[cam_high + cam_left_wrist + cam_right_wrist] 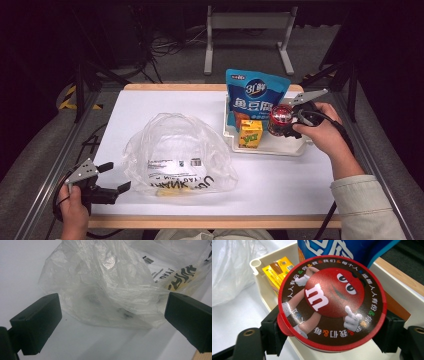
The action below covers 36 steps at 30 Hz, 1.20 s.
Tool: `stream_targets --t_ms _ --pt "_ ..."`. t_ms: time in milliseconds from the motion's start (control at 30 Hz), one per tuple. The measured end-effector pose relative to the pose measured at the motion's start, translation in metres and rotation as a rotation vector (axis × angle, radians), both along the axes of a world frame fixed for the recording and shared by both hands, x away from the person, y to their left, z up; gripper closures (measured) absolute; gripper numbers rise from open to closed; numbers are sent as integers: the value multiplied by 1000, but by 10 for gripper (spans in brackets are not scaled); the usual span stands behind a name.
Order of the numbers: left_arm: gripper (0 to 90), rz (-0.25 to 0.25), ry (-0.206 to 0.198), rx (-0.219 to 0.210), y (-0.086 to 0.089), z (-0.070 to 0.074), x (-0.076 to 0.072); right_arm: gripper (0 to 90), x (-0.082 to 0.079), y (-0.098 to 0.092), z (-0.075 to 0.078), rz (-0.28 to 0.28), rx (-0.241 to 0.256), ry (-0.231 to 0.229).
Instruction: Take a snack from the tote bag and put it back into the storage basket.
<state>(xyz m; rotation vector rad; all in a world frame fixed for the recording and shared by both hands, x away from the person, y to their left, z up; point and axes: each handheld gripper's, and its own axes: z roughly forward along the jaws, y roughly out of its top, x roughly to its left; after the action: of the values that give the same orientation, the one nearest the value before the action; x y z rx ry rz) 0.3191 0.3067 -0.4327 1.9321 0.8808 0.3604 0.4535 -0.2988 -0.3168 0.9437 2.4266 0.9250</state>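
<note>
At the right side of a white table (pixel 280 172) with a pale wooden edge, the right hand-held gripper (pixel 295 121) clamps a round M&M's candy tub (pixel 280 119) by its sides, its red-rimmed lid up, over a cream tray (pixel 295 148). Inside the tray stand a yellow juice carton (pixel 250 134) and a blue snack pouch (pixel 255 95). Near the table's front left corner, the left hand-held gripper (pixel 113 177) rests with jaws spread wide, just beside a crumpled clear plastic bag (pixel 175 152). Around the table lie dark floor, cables and grey metal frame legs (pixel 248 22).
</note>
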Motion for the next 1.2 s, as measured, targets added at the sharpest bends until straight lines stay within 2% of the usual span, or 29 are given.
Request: stream_targets --t_ms 400,1200 --pt "15 0 -2 1 0 0 0 258 8 -5 -20 11 -15 18" --pt "15 14 -1 1 4 0 -6 258 16 -3 -51 30 -44 64"
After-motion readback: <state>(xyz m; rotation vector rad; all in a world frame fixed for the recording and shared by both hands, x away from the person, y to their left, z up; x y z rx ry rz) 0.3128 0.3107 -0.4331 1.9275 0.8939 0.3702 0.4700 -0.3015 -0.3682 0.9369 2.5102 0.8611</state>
